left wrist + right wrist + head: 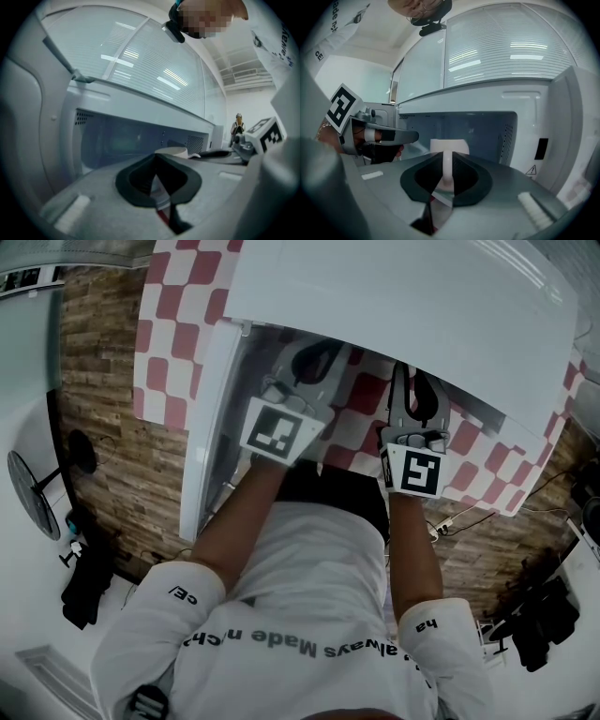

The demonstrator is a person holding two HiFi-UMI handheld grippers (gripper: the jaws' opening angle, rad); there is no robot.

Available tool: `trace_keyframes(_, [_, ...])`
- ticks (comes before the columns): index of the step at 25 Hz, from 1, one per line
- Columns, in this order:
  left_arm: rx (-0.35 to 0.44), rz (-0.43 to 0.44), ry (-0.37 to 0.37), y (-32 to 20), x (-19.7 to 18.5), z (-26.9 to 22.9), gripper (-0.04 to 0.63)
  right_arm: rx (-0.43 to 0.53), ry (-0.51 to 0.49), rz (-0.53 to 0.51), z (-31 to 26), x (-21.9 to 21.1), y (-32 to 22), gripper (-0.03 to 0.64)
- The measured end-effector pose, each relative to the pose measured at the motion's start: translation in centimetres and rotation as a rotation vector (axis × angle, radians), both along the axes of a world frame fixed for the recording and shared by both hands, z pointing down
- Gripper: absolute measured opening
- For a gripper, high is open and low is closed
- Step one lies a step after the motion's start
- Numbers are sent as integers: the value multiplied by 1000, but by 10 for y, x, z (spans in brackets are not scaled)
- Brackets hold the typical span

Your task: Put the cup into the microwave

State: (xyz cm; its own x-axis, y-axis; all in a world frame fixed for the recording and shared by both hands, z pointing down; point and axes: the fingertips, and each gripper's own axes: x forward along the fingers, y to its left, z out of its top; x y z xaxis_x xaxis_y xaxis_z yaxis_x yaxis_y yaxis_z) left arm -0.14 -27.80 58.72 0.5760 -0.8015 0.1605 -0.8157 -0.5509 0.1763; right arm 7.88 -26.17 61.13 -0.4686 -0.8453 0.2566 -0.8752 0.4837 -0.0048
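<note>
Cup (450,145) handle seemingly in the right tool (447,166), jaws near-closed.

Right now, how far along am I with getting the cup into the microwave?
Done: the microwave door is open. In hand: the right gripper is shut on the cup handle, at the open cavity; the left gripper is shut, empty. Left: set the cup down inside, release, withdraw.
</note>
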Motion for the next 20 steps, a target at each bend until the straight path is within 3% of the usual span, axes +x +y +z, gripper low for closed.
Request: trace_keyframes(20, [7,-16,-24,-31,5,13,5,14,5,-5,18,-1,-39,41])
